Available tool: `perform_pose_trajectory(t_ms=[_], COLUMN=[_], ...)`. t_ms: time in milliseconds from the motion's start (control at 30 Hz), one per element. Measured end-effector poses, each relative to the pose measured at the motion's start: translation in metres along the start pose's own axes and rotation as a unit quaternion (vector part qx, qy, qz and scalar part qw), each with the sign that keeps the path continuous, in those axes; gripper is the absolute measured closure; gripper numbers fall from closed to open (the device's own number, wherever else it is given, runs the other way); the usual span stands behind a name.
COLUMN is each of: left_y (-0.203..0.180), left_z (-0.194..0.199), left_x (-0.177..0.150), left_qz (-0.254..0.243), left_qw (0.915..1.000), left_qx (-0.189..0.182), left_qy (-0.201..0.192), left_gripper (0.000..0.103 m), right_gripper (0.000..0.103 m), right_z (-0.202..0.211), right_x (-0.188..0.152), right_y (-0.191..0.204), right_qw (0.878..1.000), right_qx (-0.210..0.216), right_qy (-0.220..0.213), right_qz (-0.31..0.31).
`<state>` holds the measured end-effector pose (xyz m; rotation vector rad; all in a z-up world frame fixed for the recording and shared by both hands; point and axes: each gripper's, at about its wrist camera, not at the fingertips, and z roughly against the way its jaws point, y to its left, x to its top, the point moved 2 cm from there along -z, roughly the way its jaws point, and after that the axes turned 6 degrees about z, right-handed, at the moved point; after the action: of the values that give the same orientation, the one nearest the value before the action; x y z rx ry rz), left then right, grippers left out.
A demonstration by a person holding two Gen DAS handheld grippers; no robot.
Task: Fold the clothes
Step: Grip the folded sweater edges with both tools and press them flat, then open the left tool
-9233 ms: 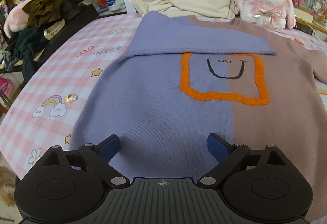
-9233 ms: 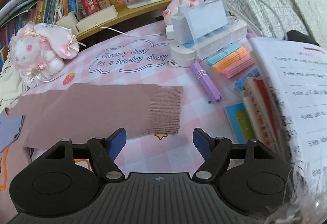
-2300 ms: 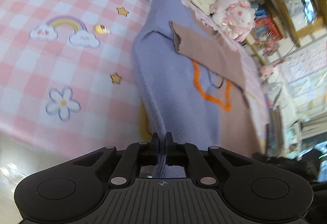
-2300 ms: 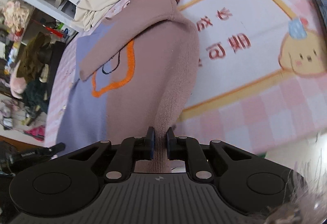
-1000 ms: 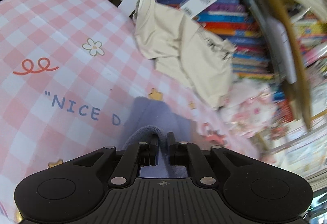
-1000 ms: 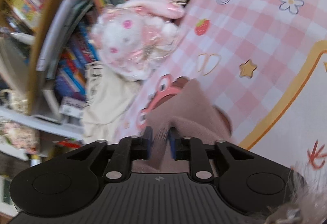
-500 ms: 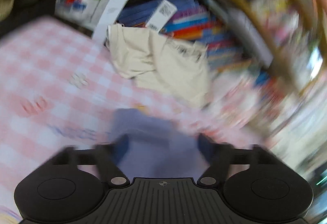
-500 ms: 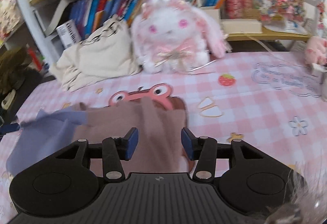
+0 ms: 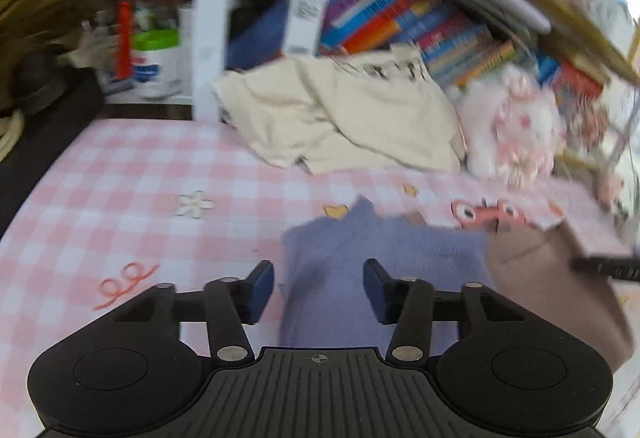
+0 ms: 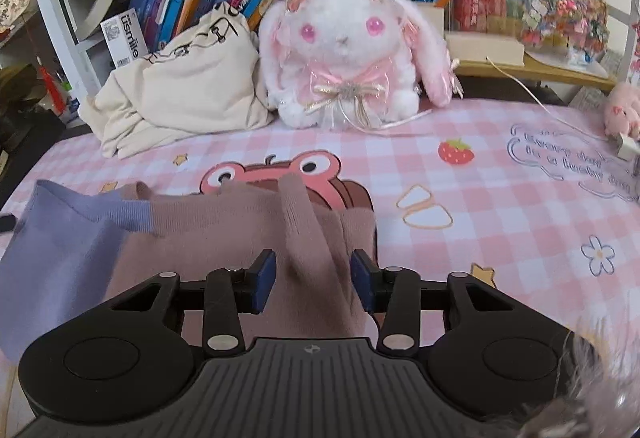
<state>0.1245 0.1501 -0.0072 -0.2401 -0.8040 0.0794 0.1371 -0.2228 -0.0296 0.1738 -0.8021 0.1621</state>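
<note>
I find the sweater (image 10: 168, 238) lying on the pink checked desk (image 10: 500, 206), doubled over, its folded far edge running left to right across the scene. The purple half lies to the left, the brown half to the right.

My left gripper (image 9: 319, 288) hangs over the purple half's far left corner. Its jaws are part open and closing; cloth shows between them, but the pads do not press on it. My right gripper (image 10: 312, 280) sits over the brown half near its right edge. Its jaws are likewise closing, part open, with a raised ridge of brown knit between them, not pinched as far as I can see.

Each gripper is nearest its own half, and the garment's long axis now runs between them. I judge the next fold turns on that axis: one end carried across to the other.

A cream cloth heap (image 10: 180, 98) and a plush rabbit (image 10: 348, 54) stand at the far side, near the fold.
</note>
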Motion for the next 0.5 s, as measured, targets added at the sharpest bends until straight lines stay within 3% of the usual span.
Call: perform_pose_trajectory(t_ms=[33, 67, 167, 233, 367, 500], left_y=[-0.001, -0.002, 0.011, 0.017, 0.020, 0.017], left_z=[-0.006, -0.013, -0.001, -0.001, -0.028, -0.034], left_x=[0.000, 0.001, 0.003, 0.002, -0.002, -0.003], left_qz=[-0.001, -0.001, 0.045, 0.063, 0.071, 0.067], left_qw=[1.0000, 0.9999, 0.9987, 0.9978, 0.9971, 0.9972], left_qx=[0.002, 0.004, -0.010, -0.011, 0.012, 0.022], left_qy=[0.005, 0.010, -0.020, -0.019, 0.026, 0.027], left_gripper=[0.077, 0.100, 0.099, 0.099, 0.098, 0.094], right_gripper=[0.090, 0.093, 0.095, 0.095, 0.095, 0.095], right_z=[-0.002, -0.004, 0.011, 0.026, 0.005, -0.012], right_x=[0.001, 0.002, 0.006, 0.005, -0.004, -0.008], right_y=[0.000, -0.001, -0.017, -0.031, -0.033, -0.031], right_qw=[1.000, 1.000, 0.999, 0.995, 0.995, 0.996], right_qx=[0.002, 0.007, 0.014, 0.020, 0.006, -0.007], right_qy=[0.001, 0.007, -0.012, -0.032, 0.009, 0.030], right_qz=[0.001, 0.000, -0.047, -0.092, -0.094, -0.085])
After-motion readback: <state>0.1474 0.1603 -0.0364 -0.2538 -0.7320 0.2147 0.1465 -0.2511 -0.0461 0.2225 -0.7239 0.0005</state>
